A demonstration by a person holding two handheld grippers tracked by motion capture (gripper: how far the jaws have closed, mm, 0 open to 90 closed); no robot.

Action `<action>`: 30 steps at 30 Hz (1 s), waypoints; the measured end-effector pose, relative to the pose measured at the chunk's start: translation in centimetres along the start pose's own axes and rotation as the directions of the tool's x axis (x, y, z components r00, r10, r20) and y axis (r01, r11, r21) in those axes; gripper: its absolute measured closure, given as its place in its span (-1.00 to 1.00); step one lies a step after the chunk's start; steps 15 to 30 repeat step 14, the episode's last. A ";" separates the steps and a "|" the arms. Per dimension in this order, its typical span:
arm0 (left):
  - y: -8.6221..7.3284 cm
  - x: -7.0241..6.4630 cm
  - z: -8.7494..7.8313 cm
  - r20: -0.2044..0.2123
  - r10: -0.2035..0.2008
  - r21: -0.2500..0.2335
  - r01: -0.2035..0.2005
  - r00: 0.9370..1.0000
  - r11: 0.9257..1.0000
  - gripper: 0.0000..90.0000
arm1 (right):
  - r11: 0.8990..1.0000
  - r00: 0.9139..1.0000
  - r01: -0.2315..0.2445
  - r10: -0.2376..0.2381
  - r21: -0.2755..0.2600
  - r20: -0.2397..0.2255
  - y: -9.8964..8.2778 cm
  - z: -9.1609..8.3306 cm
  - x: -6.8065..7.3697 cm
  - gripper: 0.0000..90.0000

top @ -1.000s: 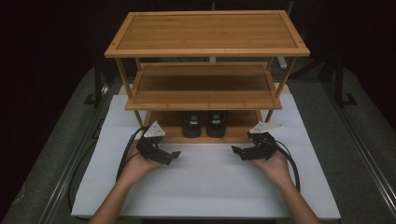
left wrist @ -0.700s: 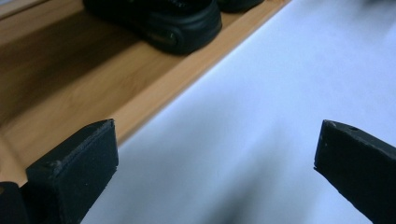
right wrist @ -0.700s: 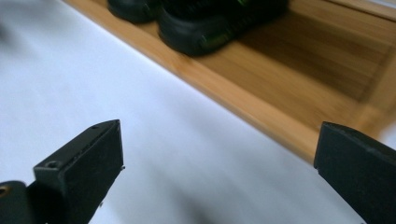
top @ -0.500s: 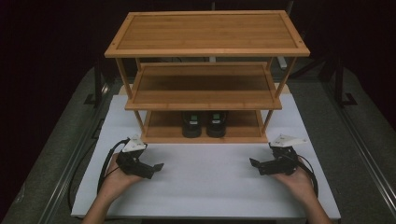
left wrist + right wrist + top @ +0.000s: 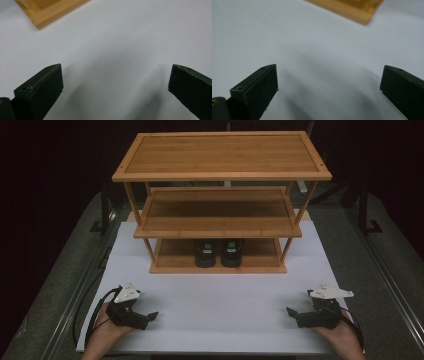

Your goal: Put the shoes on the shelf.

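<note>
Bamboo shoe rack [image 5: 220, 212]: black shoes [image 5: 218, 252] paired on bottom shelf. Left tool [image 5: 150, 318] and right tool [image 5: 292, 314] both spread apart, empty, over white desk [image 5: 220, 305].

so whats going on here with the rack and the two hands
A person holds a pair of tongs in each hand over a white board. The left tongs and right tongs are both open with nothing between their jaws, near the front corners of the board and apart from everything else. Behind them stands a three-tier wooden rack. A pair of black shoes sits side by side on its bottom shelf; the upper two shelves are bare.
</note>
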State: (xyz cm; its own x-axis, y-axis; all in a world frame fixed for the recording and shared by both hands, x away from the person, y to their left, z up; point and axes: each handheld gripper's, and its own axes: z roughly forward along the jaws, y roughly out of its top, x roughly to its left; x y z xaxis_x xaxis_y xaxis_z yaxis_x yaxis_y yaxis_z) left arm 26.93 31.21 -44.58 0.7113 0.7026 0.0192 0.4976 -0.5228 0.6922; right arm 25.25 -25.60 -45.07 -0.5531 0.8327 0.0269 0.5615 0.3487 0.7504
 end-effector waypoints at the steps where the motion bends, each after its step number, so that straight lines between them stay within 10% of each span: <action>1: -0.3 -0.1 0.1 0.003 -0.004 0.006 0.004 1.000 1.000 -1.00 | 1.000 1.000 -0.002 0.002 0.013 0.006 -0.3 -0.1 0.0 -0.98; 7: -0.9 -0.3 0.1 0.004 -0.009 -0.003 0.009 1.000 1.000 -1.00 | 0.997 1.000 0.003 -0.005 0.082 0.014 -0.7 0.4 -0.2 -0.98; 30: -0.9 -0.3 0.1 0.002 -0.011 -0.006 0.011 1.000 1.000 -1.00 | 0.997 1.000 0.001 -0.002 0.079 0.013 -0.7 0.3 -0.2 -0.98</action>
